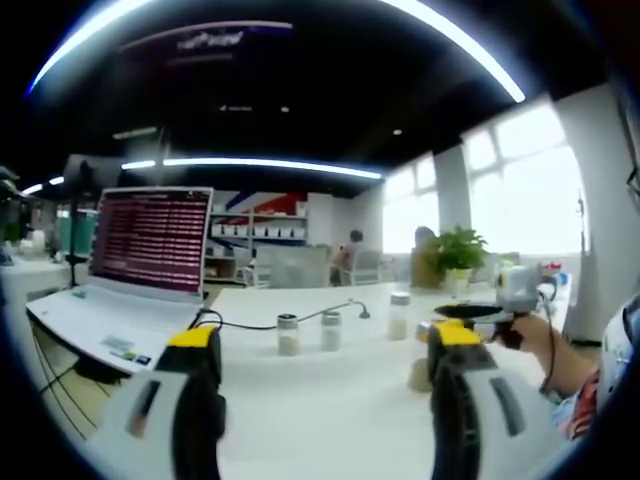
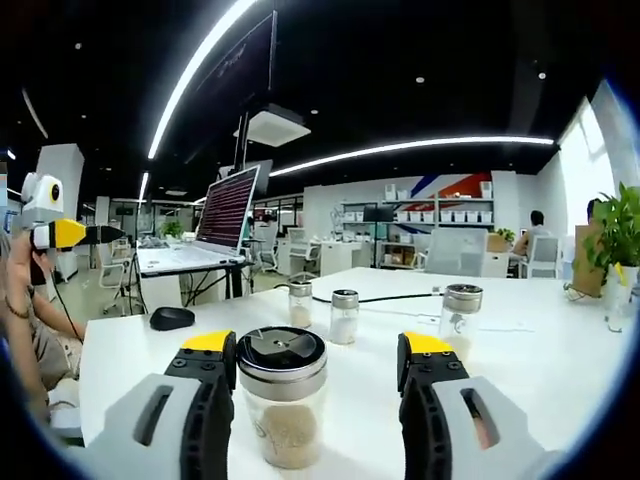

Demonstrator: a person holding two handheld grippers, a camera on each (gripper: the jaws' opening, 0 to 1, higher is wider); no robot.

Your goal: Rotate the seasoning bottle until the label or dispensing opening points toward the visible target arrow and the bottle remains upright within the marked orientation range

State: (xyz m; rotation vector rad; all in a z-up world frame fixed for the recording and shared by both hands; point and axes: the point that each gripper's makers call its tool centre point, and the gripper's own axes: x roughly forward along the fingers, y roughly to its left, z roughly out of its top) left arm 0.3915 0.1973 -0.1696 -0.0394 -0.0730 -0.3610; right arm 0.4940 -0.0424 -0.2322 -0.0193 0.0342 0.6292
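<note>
White tabletop [image 2: 560, 350] stretches across an open office, light strips glowing overhead. In the right gripper view, the right gripper [image 2: 318, 365] stands with its jaws spread wide, yellow tips up, and the seasoning bottle [image 2: 281, 395] sits upright between them, closer to the left jaw, with a visible gap on the other side. Its dark round lid faces the camera, pale granules low in the clear glass. Just past it, three more shakers stand upright on the table: one [image 2: 300, 301] by a black cable [image 2: 400, 297], one [image 2: 344, 316] beside it, one [image 2: 461, 313] further right. A black mouse [image 2: 172, 318] lies off to the left, an open laptop [image 2: 215, 228] behind it.

Over to the left gripper view: the left gripper [image 1: 325, 385] is also parted wide, nothing between its jaws, hanging above bare table. Beyond it the shakers line up [image 1: 288, 334], [image 1: 331, 330], [image 1: 399, 314]. The right gripper comes in from the right, held in a hand [image 1: 555, 350], with the seasoning bottle [image 1: 420, 375] mostly hidden behind the left gripper's jaw. A potted plant [image 1: 458, 252] sits by the windows.
</note>
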